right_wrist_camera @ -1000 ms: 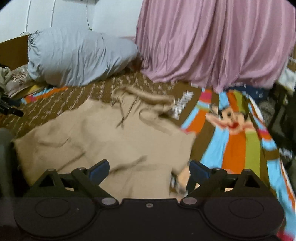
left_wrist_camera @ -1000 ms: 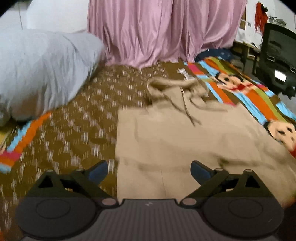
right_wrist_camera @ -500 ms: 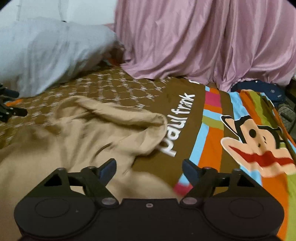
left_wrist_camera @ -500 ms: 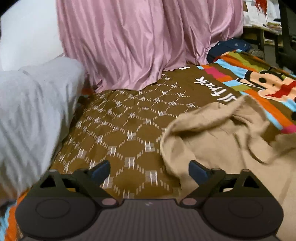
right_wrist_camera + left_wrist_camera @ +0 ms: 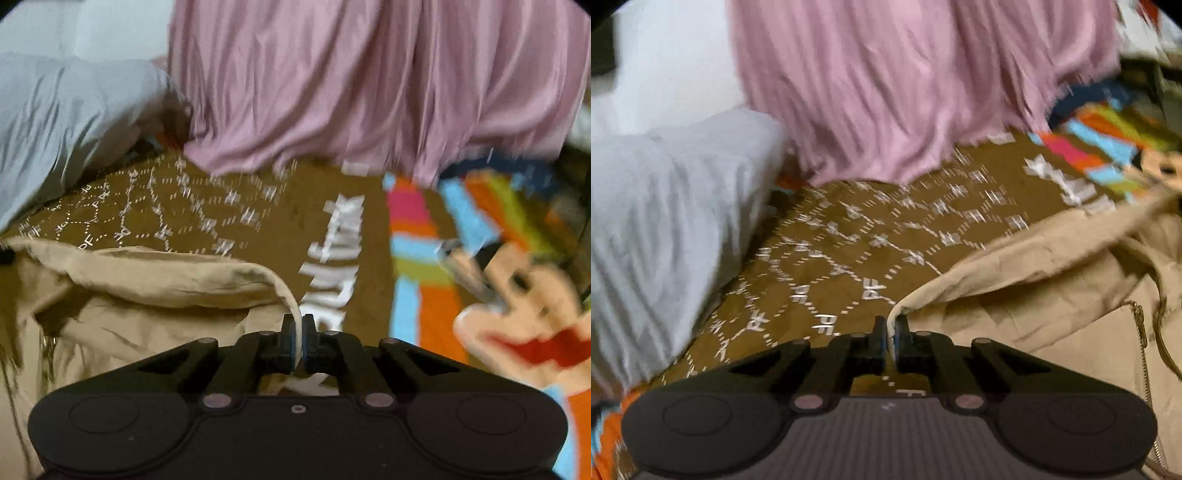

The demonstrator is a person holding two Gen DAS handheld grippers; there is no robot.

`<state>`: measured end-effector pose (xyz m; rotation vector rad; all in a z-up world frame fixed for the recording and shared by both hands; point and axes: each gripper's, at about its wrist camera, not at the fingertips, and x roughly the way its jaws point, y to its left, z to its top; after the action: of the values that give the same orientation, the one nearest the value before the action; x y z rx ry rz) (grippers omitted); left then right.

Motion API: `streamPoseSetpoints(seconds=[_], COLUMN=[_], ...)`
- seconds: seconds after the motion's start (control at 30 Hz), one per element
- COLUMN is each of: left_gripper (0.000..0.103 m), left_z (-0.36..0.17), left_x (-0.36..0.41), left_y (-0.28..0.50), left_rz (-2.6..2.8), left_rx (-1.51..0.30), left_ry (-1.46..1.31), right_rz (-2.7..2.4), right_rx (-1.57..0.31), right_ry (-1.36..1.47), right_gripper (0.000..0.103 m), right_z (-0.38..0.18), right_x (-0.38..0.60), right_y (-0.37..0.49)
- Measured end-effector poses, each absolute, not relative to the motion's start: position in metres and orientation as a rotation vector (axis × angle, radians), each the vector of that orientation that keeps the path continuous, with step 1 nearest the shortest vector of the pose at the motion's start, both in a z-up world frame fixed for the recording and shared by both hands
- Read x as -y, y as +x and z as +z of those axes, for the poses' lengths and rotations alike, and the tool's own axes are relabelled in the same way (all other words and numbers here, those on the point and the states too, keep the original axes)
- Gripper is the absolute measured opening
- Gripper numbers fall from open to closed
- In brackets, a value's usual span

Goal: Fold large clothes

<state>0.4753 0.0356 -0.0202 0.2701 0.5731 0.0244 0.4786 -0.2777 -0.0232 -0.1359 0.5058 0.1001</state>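
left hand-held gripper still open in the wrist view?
No, the left hand-held gripper is shut on the hood edge of the tan jacket.

A bed's brown patterned blanket (image 5: 849, 258) carries a tan hooded jacket (image 5: 1052, 295) near right, grey pillow (image 5: 665, 221) far left.

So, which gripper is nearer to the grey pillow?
Left. The left gripper pinches the tan hoodie hood edge nearest the grey pillow. The right gripper pinches the hood's opposite edge, towards the cartoon blanket.
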Motion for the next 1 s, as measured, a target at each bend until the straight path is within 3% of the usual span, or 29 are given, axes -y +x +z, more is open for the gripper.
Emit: streamPoseSetpoints(seconds=[0.33,0.6,0.73,1.0], left_gripper=[0.005,0.005,0.005,0.005], left_z=[0.009,-0.021,-0.055,-0.09], left_x=[-0.057,-0.032,-0.017,-0.008], left_y=[0.371,0.277,0.257,0.256], left_rz=[-0.002,0.027,0.019,-0.063], left_rx=[-0.255,-0.048,-0.036,-0.197], left_ry=[0.237,0.624,0.81,0.909], right_rz=[0.102,0.102,0.12,0.187], right_rx=[-0.198,0.091,0.132,0.032], right_ry=[-0.22,-0.791,-1.12,-1.288], right_gripper=[0.001,0.002,0.002,0.004], right_z=[0.009,-0.028,-0.079,-0.119], right_x=[0.29,0.277,0.278,0.286], right_y=[0.366,0.246,0.218,0.202])
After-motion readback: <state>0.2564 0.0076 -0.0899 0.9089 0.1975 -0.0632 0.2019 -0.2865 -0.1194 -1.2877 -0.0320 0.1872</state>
